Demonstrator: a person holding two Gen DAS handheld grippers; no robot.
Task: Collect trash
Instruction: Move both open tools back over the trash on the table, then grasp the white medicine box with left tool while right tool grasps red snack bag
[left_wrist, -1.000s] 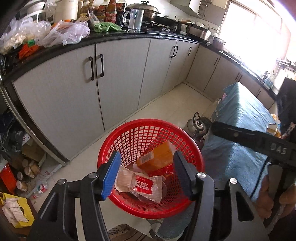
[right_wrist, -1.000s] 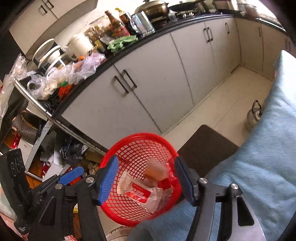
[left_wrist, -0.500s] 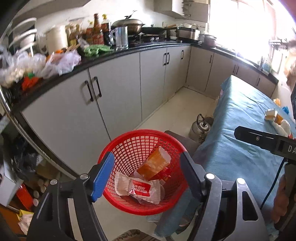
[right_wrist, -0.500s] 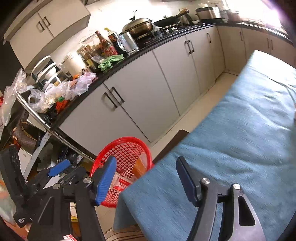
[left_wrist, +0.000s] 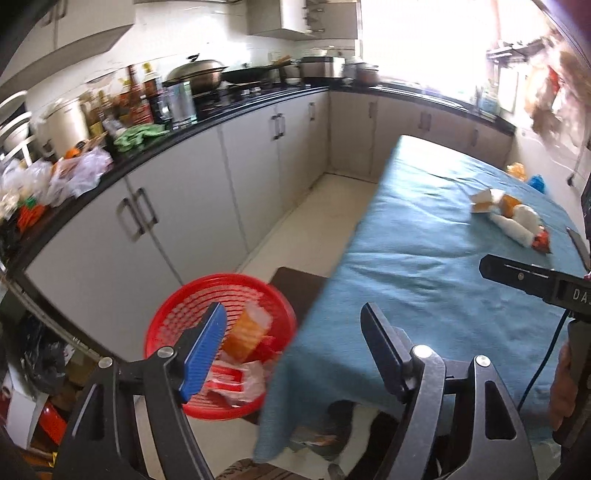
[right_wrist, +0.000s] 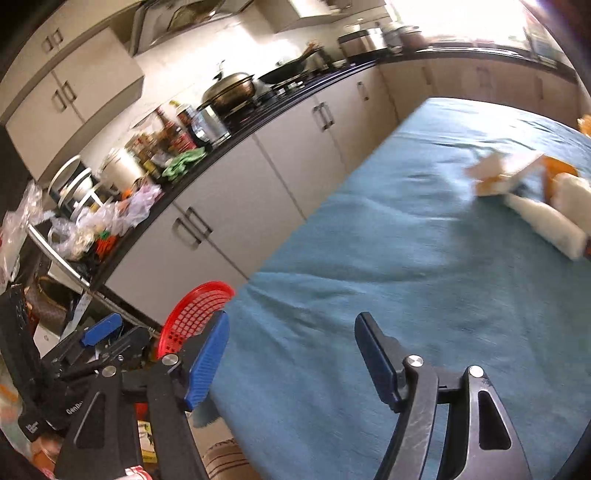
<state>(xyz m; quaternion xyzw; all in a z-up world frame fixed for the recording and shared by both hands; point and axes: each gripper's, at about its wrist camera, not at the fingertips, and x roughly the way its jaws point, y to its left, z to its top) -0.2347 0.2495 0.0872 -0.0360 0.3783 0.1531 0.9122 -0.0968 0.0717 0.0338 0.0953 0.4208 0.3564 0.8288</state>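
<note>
A red basket (left_wrist: 221, 343) on the floor by the counter's (left_wrist: 424, 258) left edge holds an orange box (left_wrist: 245, 330) and wrappers (left_wrist: 236, 380). Both grippers' fingers (left_wrist: 205, 350) stand apart, empty; the right gripper's (right_wrist: 291, 358) fingers are opening. More trash (left_wrist: 511, 218) lies near the counter's right edge.

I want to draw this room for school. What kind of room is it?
Most likely a home kitchen. A black countertop runs over grey cabinets, a lidded wok sits on the stove, and sauce bottles crowd the counter. A red basket on the floor holds trash.
</note>
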